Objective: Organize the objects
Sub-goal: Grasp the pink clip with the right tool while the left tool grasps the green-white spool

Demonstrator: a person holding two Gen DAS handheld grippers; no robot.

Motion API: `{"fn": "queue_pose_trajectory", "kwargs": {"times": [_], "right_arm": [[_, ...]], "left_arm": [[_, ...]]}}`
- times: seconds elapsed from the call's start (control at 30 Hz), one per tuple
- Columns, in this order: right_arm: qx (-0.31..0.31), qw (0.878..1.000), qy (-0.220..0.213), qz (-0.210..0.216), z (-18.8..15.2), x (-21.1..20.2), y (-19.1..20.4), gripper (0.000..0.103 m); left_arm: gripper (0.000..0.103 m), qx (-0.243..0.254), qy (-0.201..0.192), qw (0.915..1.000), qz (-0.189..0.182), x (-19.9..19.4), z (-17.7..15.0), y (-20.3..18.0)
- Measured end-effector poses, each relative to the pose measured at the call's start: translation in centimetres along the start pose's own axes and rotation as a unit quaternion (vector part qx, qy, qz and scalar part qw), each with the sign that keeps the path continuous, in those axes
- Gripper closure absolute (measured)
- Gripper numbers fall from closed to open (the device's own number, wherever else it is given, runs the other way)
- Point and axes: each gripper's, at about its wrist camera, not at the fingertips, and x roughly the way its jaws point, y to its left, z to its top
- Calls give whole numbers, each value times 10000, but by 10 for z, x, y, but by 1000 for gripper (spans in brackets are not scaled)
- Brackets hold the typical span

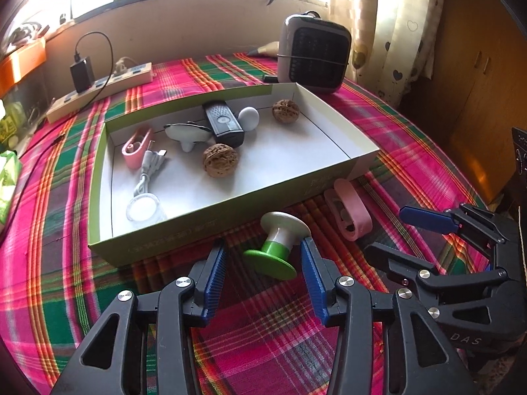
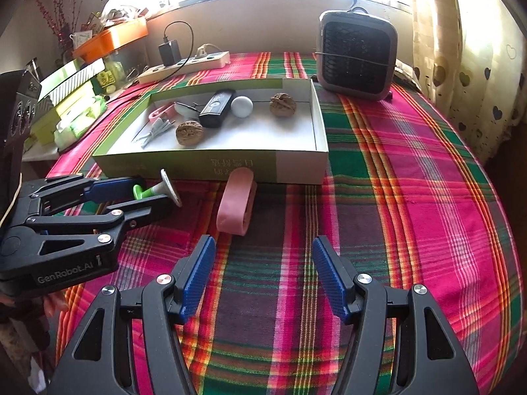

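A green-and-white spool-shaped object (image 1: 278,245) lies on its side on the plaid cloth just in front of the green cardboard tray (image 1: 164,240). My left gripper (image 1: 263,260) is open, its blue pads on either side of the spool, not touching. The spool also shows in the right wrist view (image 2: 158,191) between the left gripper's fingers. A pink oval clip (image 2: 237,200) lies by the tray's front wall, ahead of my right gripper (image 2: 263,273), which is open and empty. The tray holds two walnuts (image 1: 220,159), a black device (image 1: 224,125), a white ball, a cable and a pink clip.
A grey fan heater (image 2: 357,56) stands behind the tray at the right. A power strip with a black charger (image 1: 98,89) lies at the back left. Green boxes and tissue packs (image 2: 72,108) are stacked off the table's left edge. Curtains hang at the right.
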Motion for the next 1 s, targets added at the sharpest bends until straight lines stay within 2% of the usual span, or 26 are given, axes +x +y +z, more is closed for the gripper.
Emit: {"fn": "queue_pose_trajectory", "kwargs": {"times": [0.23, 0.37, 0.53, 0.8, 1.0], "right_arm": [[-13, 10000, 19, 58, 1, 3, -1, 41], [-66, 9999, 56, 67, 3, 7, 1, 41], [-75, 9999, 89, -1, 5, 9, 0, 41], [-64, 9999, 109, 83, 13, 16, 5, 41], [-116, 9999, 89, -11, 18, 21, 9, 41]], "left_arm": [[60, 53, 70, 9999, 60, 6, 2, -4], [60, -100, 47, 9999, 71, 6, 3, 0], [71, -246, 10, 9995, 181, 5, 2, 5], [72, -379, -19, 9991, 185, 4, 1, 9], [72, -504, -47, 9984, 233, 2, -2, 14]]}}
